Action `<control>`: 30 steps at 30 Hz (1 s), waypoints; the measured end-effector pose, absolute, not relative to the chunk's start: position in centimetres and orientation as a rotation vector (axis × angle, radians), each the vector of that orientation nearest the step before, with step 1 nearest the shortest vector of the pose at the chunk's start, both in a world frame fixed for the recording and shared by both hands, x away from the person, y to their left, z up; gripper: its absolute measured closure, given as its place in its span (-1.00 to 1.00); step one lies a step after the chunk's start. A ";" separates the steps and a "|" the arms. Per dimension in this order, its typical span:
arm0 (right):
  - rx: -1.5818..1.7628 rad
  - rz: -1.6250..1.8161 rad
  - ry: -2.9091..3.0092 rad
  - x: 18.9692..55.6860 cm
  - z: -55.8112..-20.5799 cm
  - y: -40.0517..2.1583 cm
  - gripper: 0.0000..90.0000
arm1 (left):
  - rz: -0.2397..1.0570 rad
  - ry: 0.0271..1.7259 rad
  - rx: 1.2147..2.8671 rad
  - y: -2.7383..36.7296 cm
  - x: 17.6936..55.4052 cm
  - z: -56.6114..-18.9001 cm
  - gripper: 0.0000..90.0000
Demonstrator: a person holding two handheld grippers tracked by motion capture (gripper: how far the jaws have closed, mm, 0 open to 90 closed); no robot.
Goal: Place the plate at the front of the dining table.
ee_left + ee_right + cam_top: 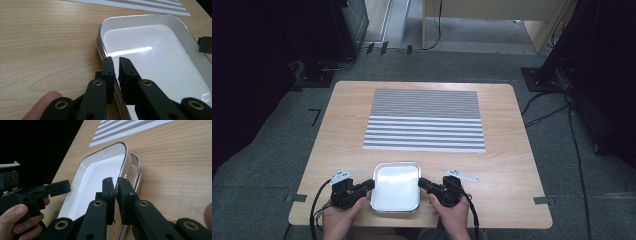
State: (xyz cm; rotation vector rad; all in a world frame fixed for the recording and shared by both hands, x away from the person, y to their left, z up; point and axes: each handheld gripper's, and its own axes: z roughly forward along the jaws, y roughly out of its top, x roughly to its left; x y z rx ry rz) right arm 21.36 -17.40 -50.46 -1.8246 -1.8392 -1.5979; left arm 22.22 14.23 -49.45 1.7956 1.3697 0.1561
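The left gripper [368,186] and the right gripper [424,183] each clamp opposite rims of the white rectangular metal tray [396,206] on the wooden surface [512,165].

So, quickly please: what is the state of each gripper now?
Left gripper: shut on the left rim of the tray.
Right gripper: shut on the tray's right rim.

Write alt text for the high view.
Two hand-held black grippers, left gripper and right gripper, clamp opposite rims of a shiny rectangular metal tray at the near edge of a light wooden table. A grey-and-white striped placemat lies beyond the tray.
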 end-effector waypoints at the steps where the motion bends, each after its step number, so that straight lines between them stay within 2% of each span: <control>1: -1.824 -1.601 -1.835 21.4 -50.5 -17.4 0.90 | 0.153 1.372 1.795 14.2 22.2 -49.5 0.85; 8: -1.839 -1.578 -1.862 21.3 -50.9 -17.0 0.84 | 0.147 1.376 1.794 14.2 22.3 -49.6 0.84; 17: -1.919 -1.571 -1.927 20.8 -51.2 -16.2 0.88 | 0.265 1.386 1.834 13.1 21.8 -49.7 0.82; 23: -1.949 -1.591 -1.896 20.4 -51.2 -16.1 0.91 | 0.306 1.386 1.811 12.9 21.5 -49.6 0.87; 30: -1.944 -1.641 -1.891 20.2 -50.8 -16.3 0.94 | 0.291 1.377 1.753 13.1 21.3 -49.3 0.90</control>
